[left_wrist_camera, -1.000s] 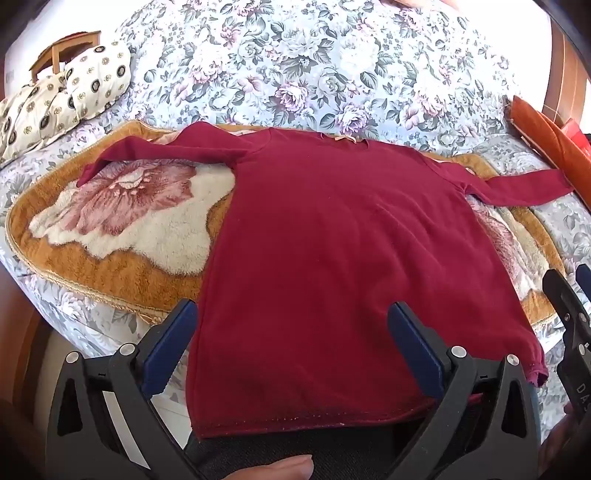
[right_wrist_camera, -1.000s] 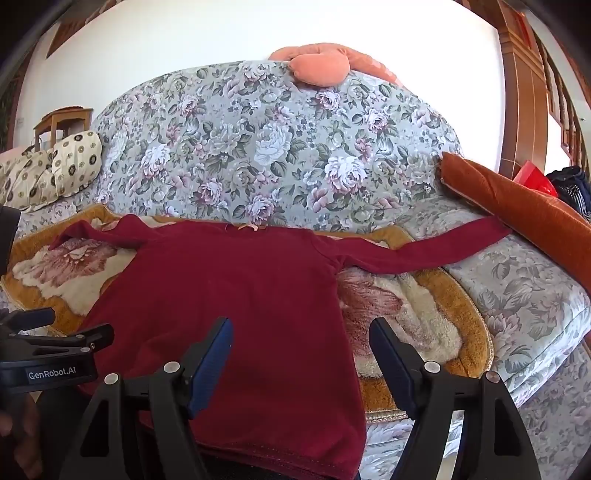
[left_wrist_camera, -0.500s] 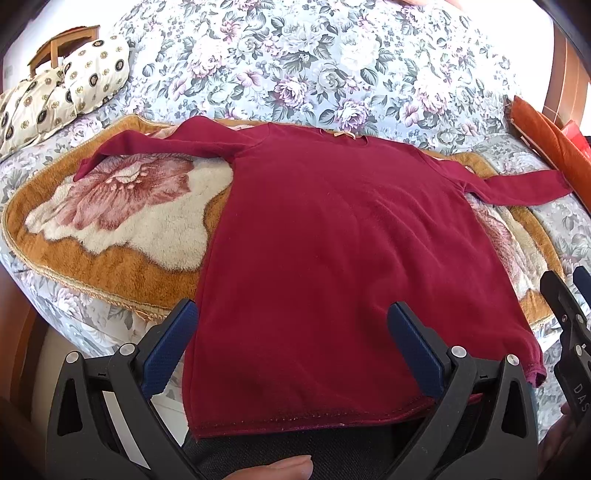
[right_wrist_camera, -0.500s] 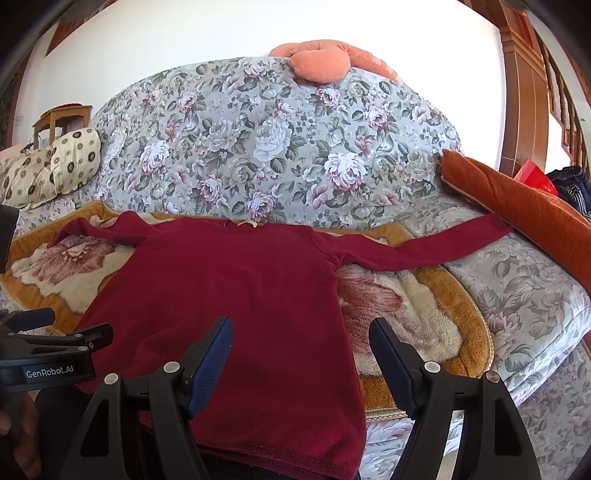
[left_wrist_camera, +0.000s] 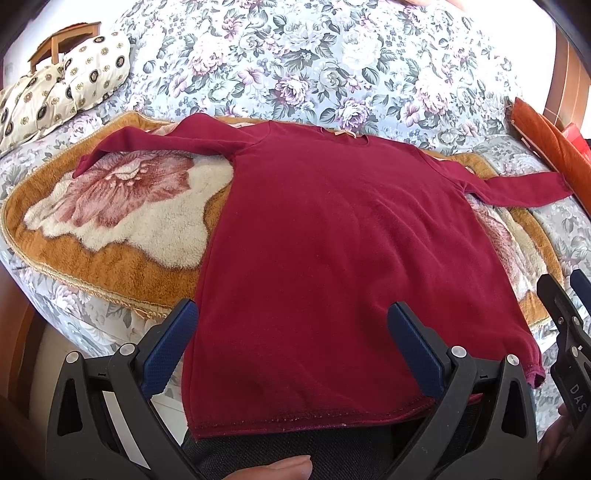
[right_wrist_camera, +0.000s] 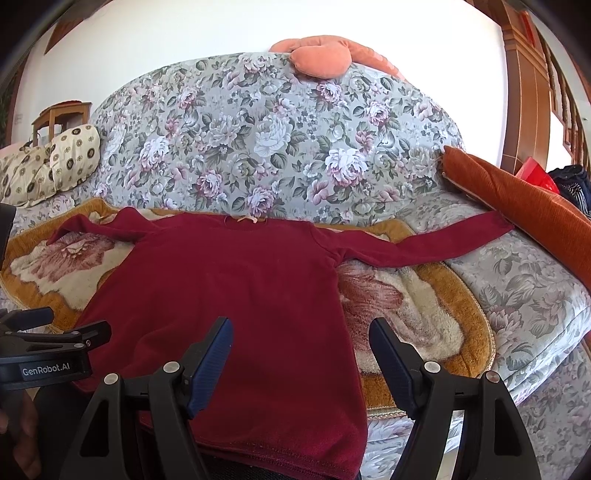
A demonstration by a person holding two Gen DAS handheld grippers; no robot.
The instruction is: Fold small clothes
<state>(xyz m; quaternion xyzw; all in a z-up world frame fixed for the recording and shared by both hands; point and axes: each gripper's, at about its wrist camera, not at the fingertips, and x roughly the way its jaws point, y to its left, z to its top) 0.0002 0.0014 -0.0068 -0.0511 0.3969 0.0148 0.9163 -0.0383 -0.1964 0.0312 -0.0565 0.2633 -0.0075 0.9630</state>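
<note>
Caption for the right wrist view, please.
Open right gripper hovers over a dark red long-sleeved top spread flat on a floral sofa.

left tongs (left_wrist_camera: 291,343) agape, right tongs (right_wrist_camera: 301,350) agape, side by side

Bright daylight is filling both views. The white wall (right_wrist_camera: 221,33) above the sofa back (right_wrist_camera: 277,122) is washing out to near blank, with its detail clipped. The red shirt (left_wrist_camera: 332,240) is showing evenly lit, with soft, faint shadows lying along its folds. Fisheye distortion is bowing the sofa into a dome, and dark vignetting is closing the corners. Focus is holding sharp centrally, softening slightly toward the rims.
</note>
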